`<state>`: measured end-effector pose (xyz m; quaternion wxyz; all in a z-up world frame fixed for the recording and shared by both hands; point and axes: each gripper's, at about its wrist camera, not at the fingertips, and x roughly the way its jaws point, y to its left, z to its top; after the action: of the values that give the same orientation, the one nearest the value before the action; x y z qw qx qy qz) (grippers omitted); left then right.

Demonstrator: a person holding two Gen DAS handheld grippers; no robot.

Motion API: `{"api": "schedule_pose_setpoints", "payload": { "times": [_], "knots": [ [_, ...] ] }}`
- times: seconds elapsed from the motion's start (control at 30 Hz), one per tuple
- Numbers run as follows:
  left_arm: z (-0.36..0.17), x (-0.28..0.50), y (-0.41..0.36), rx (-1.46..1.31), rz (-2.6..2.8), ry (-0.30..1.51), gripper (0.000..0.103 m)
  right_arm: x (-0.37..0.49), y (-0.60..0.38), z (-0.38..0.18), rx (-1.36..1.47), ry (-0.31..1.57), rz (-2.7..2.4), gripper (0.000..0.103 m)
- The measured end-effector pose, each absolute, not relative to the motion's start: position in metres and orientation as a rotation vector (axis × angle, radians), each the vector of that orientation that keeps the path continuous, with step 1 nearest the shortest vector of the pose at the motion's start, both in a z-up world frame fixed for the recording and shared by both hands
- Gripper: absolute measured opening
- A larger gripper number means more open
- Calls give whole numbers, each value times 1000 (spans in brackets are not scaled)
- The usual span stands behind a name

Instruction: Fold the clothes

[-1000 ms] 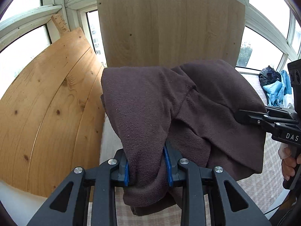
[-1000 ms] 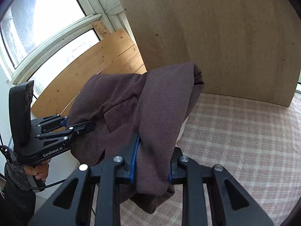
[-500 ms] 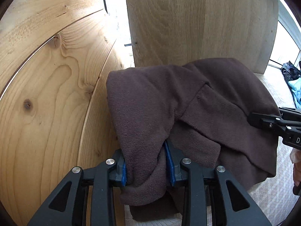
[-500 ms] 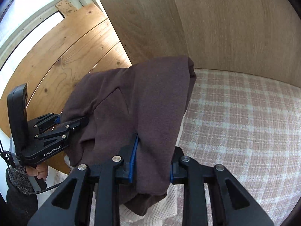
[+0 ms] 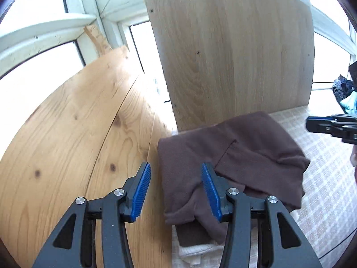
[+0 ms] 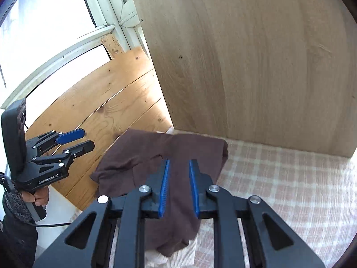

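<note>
Brown fleece garment (image 5: pixel 234 160) lies folded on a white knit item (image 6: pixel 176 256), on the checked cloth surface (image 6: pixel 290 189), in the corner by the pine boards (image 5: pixel 73 138) and upright oak panel (image 5: pixel 234 51). Left gripper (image 5: pixel 176 192) has just been opening, nothing clamped, garment edge below. Right gripper (image 6: pixel 178 185) jaws just narrowed, still apart, hovering over the fleece, gripping nothing.

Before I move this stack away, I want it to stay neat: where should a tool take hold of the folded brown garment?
Probably the thick folded edge nearest the cameras, coming in low from the near side. The brown garment lies flat on a white knit piece on the checked cloth; wooden boards block its left and far sides.
</note>
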<state>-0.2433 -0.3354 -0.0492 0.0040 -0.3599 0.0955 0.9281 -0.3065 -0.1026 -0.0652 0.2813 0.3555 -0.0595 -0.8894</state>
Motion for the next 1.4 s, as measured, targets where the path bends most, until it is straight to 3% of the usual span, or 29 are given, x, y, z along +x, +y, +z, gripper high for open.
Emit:
{"api": "schedule_pose_setpoints", "payload": {
  "times": [0.2, 0.3, 0.37, 0.57, 0.67, 0.8, 0.87, 1.03, 1.1, 1.17, 1.4],
  "knots": [
    [-89, -302, -325, -1188, 2853, 307, 44, -350, -121, -125, 1036, -37, -2432, 17],
    [-135, -319, -327, -1306, 2836, 450, 44, -349, -101, -157, 930, -89, -2411, 18],
    [-152, -320, -329, -1296, 2815, 454, 45, -350, -96, -149, 965, -145, -2398, 18],
    [-119, -298, -328, -1237, 2886, 398, 44, -301, -91, -96, 911, -161, -2385, 21],
    [-98, -265, -334, -1207, 2876, 220, 44, -270, -100, -97, 957, -114, -2353, 22],
    [-109, -228, -335, -1249, 2787, 33, 45, -257, -113, -125, 1127, -52, -2342, 31],
    [-127, -227, -331, -1329, 2762, 83, 44, -253, -115, -122, 1162, -21, -2364, 31],
    [-116, -217, -327, -1396, 2806, 57, 44, -226, -106, -66, 1222, -19, -2451, 45],
    [-92, -198, -328, -1346, 2857, -29, 50, -200, -100, -45, 1170, 10, -2511, 56],
    [-69, -171, -321, -1265, 2887, -84, 67, -177, -94, -30, 1141, 40, -2567, 58],
    [-37, -94, -282, -1167, 2877, -98, 73, -120, -83, -26, 1180, 52, -2545, 58]
  ]
}}
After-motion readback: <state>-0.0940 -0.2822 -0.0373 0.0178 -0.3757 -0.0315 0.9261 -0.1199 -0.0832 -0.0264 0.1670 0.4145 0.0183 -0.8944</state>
